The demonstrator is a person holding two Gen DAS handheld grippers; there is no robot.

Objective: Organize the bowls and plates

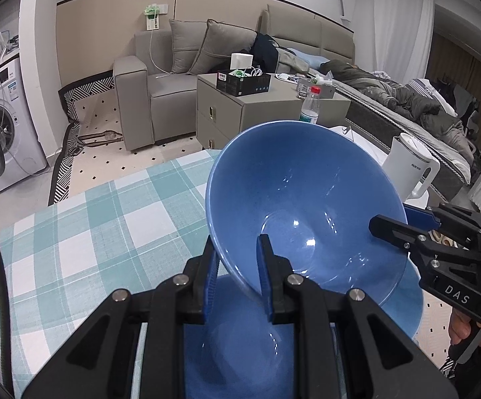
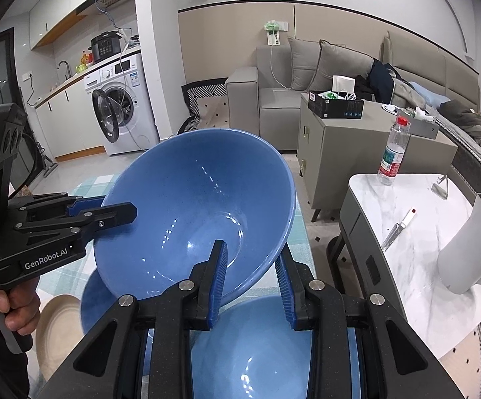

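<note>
A large blue bowl [image 1: 307,193] [image 2: 190,199] hangs tilted above the checked tablecloth [image 1: 107,226], held by both grippers. My left gripper [image 1: 239,266] is shut on its near rim, one finger inside and one outside; in the right wrist view the left gripper [image 2: 117,212] clamps the bowl's left rim. My right gripper [image 2: 252,269] is shut on the opposite rim and shows in the left wrist view as the right gripper [image 1: 390,226]. Under the lifted bowl sits a second blue bowl [image 2: 250,349] [image 1: 240,349]. More blue crockery [image 2: 89,299] and a beige plate [image 2: 57,326] lie beside it.
A marble side table [image 2: 416,266] stands to the right, carrying a white kettle [image 2: 473,249] [image 1: 410,169], a water bottle [image 2: 393,153] and a knife [image 2: 396,229]. Beyond are a grey cabinet [image 2: 333,153], a sofa [image 1: 154,93] and a washing machine [image 2: 121,113].
</note>
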